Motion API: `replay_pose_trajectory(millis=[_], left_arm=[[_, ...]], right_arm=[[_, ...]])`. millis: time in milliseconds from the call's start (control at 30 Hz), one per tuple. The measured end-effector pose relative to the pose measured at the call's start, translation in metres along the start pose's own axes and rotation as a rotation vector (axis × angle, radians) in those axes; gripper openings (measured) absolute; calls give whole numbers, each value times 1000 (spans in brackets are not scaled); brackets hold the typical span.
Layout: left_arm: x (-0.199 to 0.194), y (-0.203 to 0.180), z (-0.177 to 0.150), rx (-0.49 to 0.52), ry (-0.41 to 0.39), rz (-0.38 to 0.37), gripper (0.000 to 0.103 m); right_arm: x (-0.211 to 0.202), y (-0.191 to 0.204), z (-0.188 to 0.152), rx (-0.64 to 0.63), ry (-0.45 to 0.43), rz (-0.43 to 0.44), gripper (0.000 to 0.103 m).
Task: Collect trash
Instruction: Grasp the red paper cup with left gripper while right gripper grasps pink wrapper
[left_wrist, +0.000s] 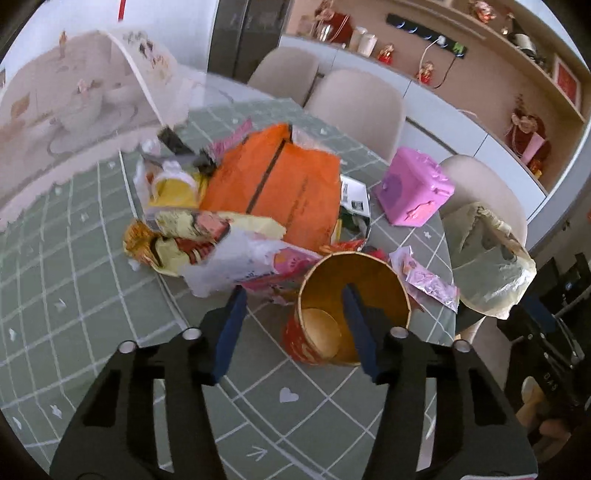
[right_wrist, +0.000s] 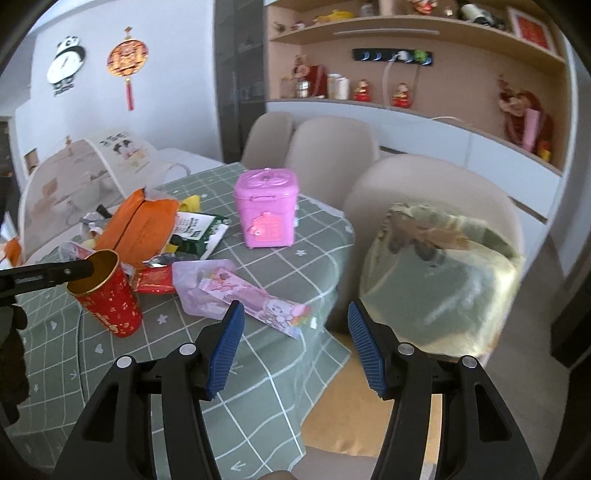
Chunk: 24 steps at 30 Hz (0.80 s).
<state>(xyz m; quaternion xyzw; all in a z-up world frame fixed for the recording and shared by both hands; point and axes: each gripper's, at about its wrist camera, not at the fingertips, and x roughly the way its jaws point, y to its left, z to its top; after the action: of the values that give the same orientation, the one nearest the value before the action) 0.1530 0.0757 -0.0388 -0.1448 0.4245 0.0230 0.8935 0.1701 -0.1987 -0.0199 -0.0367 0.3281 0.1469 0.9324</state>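
Left tool (left_wrist: 293, 291) spread wide, one finger inside the tilted red cup (right_wrist: 107, 295), the other outside its rim. Right tool (right_wrist: 295, 310) released, empty, over the tabletop (right_wrist: 280, 354) edge beside the pink wrapper (right_wrist: 258, 299).

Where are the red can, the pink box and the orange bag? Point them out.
red can (right_wrist: 110, 299), right wrist view, on its red side wall.
pink box (right_wrist: 266, 206), right wrist view, on its front face.
orange bag (left_wrist: 280, 184), left wrist view, on its top.

Tablecloth (right_wrist: 280, 266): grey-green, white grid w/ small white hearts. Can (right_wrist: 107, 291): red, gold print, gold inside. Bag (left_wrist: 280, 184): orange, dark stripe. Box (right_wrist: 266, 206): pink. Wrapper (right_wrist: 255, 302): pink, cartoon print. Gripper pads (right_wrist: 227, 347): blue, ribbed; frames black.
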Motion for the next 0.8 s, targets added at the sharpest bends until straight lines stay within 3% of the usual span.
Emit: replay_pose_trajectory(millis=[167,200,300,533,800], left_arm=[[1,-3,2,-28,31,3,9],[-2,-4,3,-27,28,4,7],[-15,-7,4,-20,4,1,5],[-41,-9,13,-30,-49,34,5],[-50,-5,22,-82,-69,64,5]], right_arm=[[44,14,18,-152,128,179,55],[48,16,19,-175,134,193,55],[72,23,23,-247,179,248,44],[115,29,31,-331,249,332,43],[135,30,31,-382,308,405,40]])
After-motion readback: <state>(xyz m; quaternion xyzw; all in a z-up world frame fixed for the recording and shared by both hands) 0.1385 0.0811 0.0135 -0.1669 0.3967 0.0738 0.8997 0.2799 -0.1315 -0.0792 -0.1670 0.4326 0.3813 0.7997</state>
